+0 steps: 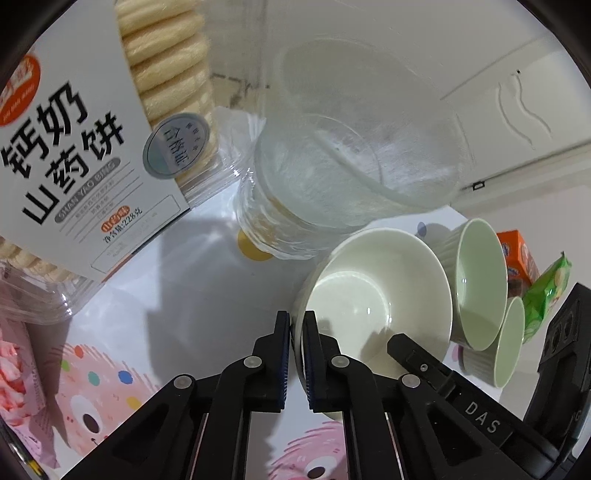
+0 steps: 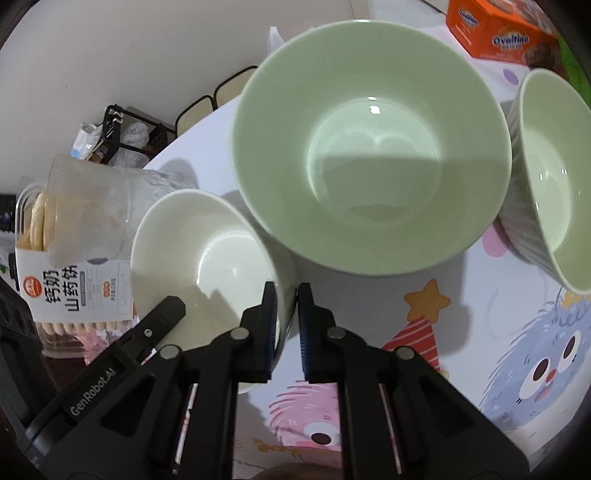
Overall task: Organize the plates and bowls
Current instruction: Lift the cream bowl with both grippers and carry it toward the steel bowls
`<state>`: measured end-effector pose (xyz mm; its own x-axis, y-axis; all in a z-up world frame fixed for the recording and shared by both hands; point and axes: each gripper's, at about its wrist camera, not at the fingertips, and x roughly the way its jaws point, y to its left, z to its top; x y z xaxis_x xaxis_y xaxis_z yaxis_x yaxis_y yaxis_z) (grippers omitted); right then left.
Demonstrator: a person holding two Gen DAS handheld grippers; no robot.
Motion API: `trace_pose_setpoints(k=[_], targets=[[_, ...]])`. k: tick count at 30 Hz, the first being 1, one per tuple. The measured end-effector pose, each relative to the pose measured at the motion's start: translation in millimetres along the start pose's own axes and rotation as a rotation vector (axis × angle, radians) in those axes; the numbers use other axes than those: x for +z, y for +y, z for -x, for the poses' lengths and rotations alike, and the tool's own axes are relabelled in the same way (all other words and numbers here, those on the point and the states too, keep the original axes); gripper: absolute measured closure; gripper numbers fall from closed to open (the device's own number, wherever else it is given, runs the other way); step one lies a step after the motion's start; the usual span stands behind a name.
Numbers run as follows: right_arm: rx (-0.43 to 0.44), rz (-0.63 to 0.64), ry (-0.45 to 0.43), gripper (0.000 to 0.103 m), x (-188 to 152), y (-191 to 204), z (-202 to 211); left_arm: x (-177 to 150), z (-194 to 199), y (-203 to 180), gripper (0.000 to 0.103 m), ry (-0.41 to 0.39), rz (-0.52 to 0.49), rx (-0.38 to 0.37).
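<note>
Left wrist view: My left gripper (image 1: 297,325) is clamped on the near-left rim of the white bowl (image 1: 380,295) — one finger outside the wall, one inside. The bowl sits on the cartoon-print tablecloth (image 1: 177,295), just in front of a clear plastic jar (image 1: 332,177) and beside two green bowls (image 1: 480,284).

Left jaws: Nearly together, with only the thin rim between the pads; I read this as a firm pinch, not an empty close.

Right wrist view: My right gripper (image 2: 286,314) grips the same white bowl (image 2: 207,258) on its opposite rim, again one finger each side of the wall. The large green bowl (image 2: 373,147) stands just beyond it and looks to be touching it or nearly so; a smaller ribbed green bowl (image 2: 546,184) lies tilted at the right edge, near an orange box (image 2: 495,33). A biscuit box (image 2: 74,291) stands behind the jar at left.

Right jaws: Pinched on the rim, a sliver wider than the left by my eye.

Step in hand: As I judge it, lifting the white bowl two-handed, probably to nest it in the large green one.

Doing it well: I would raise both hands together and keep the rim level — uneven lift could twist the bowl out of a pinch. Clear the green rim fully before moving across, then lower gently to avoid a knock.
</note>
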<state>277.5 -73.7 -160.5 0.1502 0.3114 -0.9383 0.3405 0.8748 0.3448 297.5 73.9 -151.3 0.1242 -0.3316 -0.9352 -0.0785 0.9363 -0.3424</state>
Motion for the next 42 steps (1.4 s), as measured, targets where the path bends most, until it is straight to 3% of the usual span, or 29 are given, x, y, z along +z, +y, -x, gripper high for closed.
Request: trace_pose_setpoints(k=[7, 19, 30, 42], targets=[[0.006, 0.008, -0.003, 0.091, -8.9, -5.8, 4.8, -10.2, 0.7, -5.2, 0.098, -0.010, -0.032, 0.020], [0.022, 0.030, -0.031, 0.090, -46.8, -29.0, 48.3, -58.6, 30.8, -29.8, 0.098, -0.018, -0.089, 0.028], [0.014, -0.007, -0.071, 0.090, -98.4, -94.4, 104.5, -127.5, 50.0, -90.4, 0.098, -0.022, -0.185, 0.008], [-0.003, 0.005, -0.054, 0.090, -141.2, -171.6, 137.8, -211.7, 43.0, -139.4, 0.098, -0.005, -0.208, 0.020]])
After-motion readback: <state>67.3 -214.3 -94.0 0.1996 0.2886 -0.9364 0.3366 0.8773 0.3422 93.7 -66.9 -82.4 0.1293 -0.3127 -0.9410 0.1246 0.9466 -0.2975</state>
